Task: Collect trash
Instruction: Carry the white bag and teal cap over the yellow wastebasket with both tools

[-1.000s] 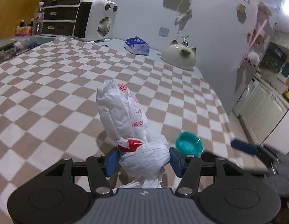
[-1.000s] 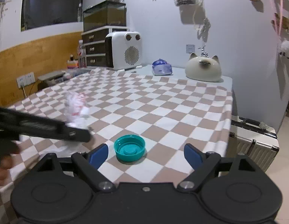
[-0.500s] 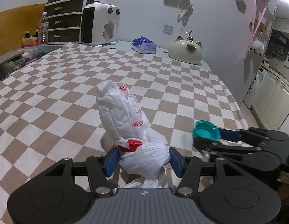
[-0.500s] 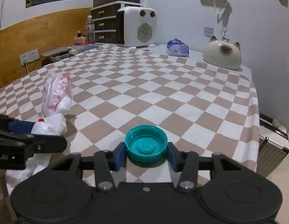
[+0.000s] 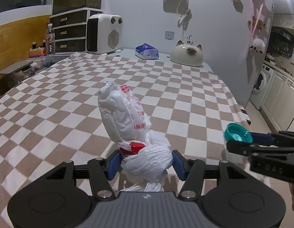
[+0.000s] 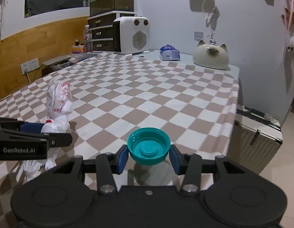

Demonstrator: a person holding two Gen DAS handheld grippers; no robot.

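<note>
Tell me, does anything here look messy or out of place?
Only the trash being collected: a crumpled white plastic bag slumped on the checkered tablecloth, pinched by the left gripper, and a loose teal lid clamped in the right gripper. Nothing looks spilled or broken.

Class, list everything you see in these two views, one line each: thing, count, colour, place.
plastic bag: 1, white with red print, on the cloth, near edge
teal lid: 1, teal, held above the near table edge
checked tablecloth: 1, tan and white, over the table
heater: 1, white, far end
drawer unit: 1, dark, beside heater
tissue pack: 1, blue, far end
cat ornament: 1, cream, far end
water bottle: 1, clear, far left
suitcase: 1, cream, floor right
left hand-held gripper: shut on bag
right hand-held gripper: shut on lid
</note>
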